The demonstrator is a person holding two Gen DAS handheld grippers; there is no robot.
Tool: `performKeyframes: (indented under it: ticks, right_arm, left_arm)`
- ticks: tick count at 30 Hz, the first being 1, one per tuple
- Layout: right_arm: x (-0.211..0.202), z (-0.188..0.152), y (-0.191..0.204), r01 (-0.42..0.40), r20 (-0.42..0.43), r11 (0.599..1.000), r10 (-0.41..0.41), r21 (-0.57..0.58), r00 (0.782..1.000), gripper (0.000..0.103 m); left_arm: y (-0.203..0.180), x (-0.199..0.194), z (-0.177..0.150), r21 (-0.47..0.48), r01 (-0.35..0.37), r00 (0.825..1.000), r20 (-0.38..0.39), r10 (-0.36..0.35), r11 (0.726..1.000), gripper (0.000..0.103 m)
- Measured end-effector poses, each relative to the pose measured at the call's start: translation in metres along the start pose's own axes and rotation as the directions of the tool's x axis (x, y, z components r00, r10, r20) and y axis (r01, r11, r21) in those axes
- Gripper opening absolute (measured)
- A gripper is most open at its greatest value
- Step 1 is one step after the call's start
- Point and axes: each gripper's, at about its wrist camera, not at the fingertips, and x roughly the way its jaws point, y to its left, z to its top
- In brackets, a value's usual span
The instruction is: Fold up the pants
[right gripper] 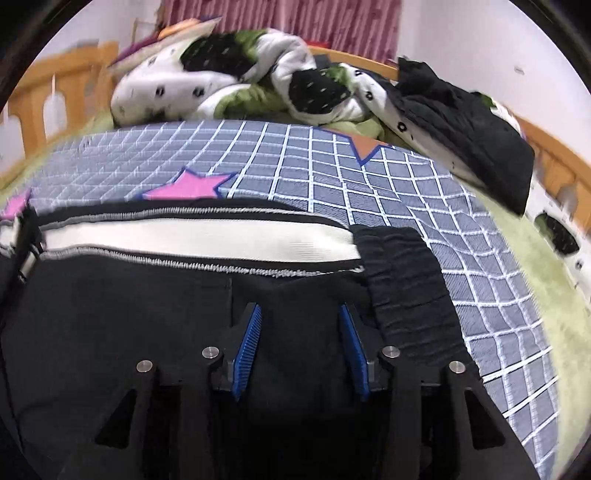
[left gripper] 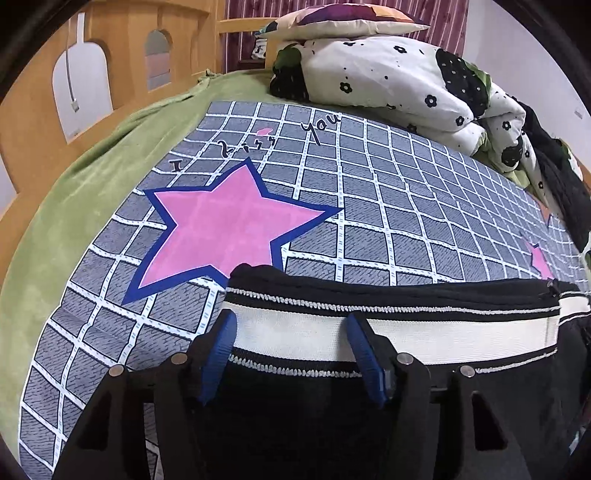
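Black pants [left gripper: 295,413] with a cream side stripe [left gripper: 443,338] lie flat on a grey checked bed cover [left gripper: 369,206]. My left gripper [left gripper: 290,332] is open, its blue-padded fingers spread over the cream stripe at the pants' left end. In the right wrist view the pants [right gripper: 110,332] fill the lower left, the stripe [right gripper: 203,236] runs across, and the gathered black waistband [right gripper: 406,280] lies at the right. My right gripper [right gripper: 301,314] is open over the black cloth just left of the waistband. Neither gripper holds cloth.
A pink star [left gripper: 225,225] is printed on the cover. A flowered white quilt [left gripper: 406,85] and a pillow [left gripper: 340,18] are heaped at the far end. Dark clothes [right gripper: 465,122] lie at the far right. A green blanket [left gripper: 74,206] and a wooden bed rail [left gripper: 110,74] border the left.
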Motion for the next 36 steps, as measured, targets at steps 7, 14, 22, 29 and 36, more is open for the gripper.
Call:
performKeyframes:
  ticks: [7,14,22,29,36]
  right_arm:
    - [0.004,0.001,0.004,-0.009,-0.021,1.0,0.009,-0.023,1.0,0.055]
    - [-0.026,-0.005,-0.006,-0.09,-0.093,0.993,0.097,0.073,0.991,0.055]
    - [-0.07,-0.052,0.003,-0.134,-0.127,0.985,0.147,0.109,0.981,0.055]
    - [-0.109,-0.076,0.01,-0.168,-0.082,0.967,0.186,0.189,0.979,0.055]
    - [-0.119,-0.084,0.016,-0.169,-0.073,0.965,0.186,0.203,0.98,0.055]
  left_arm:
    - [-0.011,-0.018,-0.008,0.061,0.013,1.0,-0.012,-0.012,0.998,0.059]
    - [-0.041,-0.06,-0.054,0.135,0.178,0.983,-0.07,-0.169,0.975,0.059]
    - [-0.086,-0.095,-0.113,0.118,0.266,0.963,-0.085,-0.257,0.957,0.059]
    - [-0.147,-0.108,-0.136,0.128,0.333,0.943,-0.053,-0.329,0.934,0.06]
    - [-0.154,-0.122,-0.154,0.147,0.335,0.941,-0.015,-0.337,0.931,0.059]
